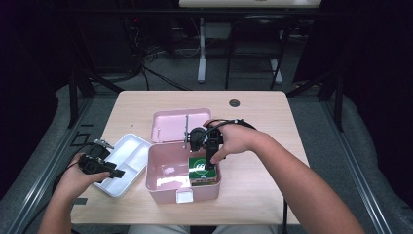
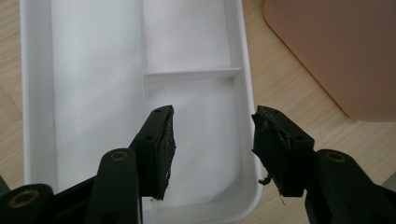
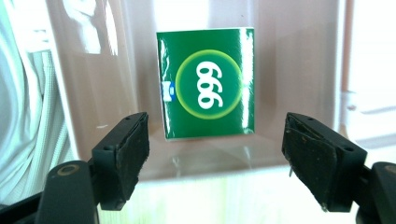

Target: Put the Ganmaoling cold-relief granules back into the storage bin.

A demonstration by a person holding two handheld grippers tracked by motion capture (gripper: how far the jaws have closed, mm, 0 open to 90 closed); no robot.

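two grippers are at work over a pale wooden tabletop (image 1: pixel 258 117). the right gripper (image 1: pixel 209 168) hangs over the open pink box (image 1: pixel 165 168), pointing down into its right end, just above the green carton (image 1: pixel 202 171) that lies on the box floor against the right wall. in the right gripper view the carton (image 3: pixel 208 88) shows a white "999" inside a light green ring, and it lies between and beyond the two black jaws, which stand wide apart with clear space on either side of it; the pads (image 3: pixel 133 156) touch nothing. the right gripper's jaws are spread and hold nothing.

the box's pink lid (image 1: pixel 178 124) is thrown back flat on the tabletop behind the box, and a white latch (image 1: pixel 185 196) shows on the front wall of the box.

the left gripper (image 1: pixel 116 173) rests low at the left of the tabletop, over the near end of a white divided tray (image 1: pixel 127 151) that lies just beside the box. in the left gripper view its jaws are also spread, hovering over the tray's small near compartment (image 2: pixel 205 140), with one pad (image 2: pixel 166 149) inside the tray's outline and the other above its rim. nothing lies between them, and the tray's compartments are bare. a rounded corner of the pink box (image 2: pixel 336 51) shows past the tray.
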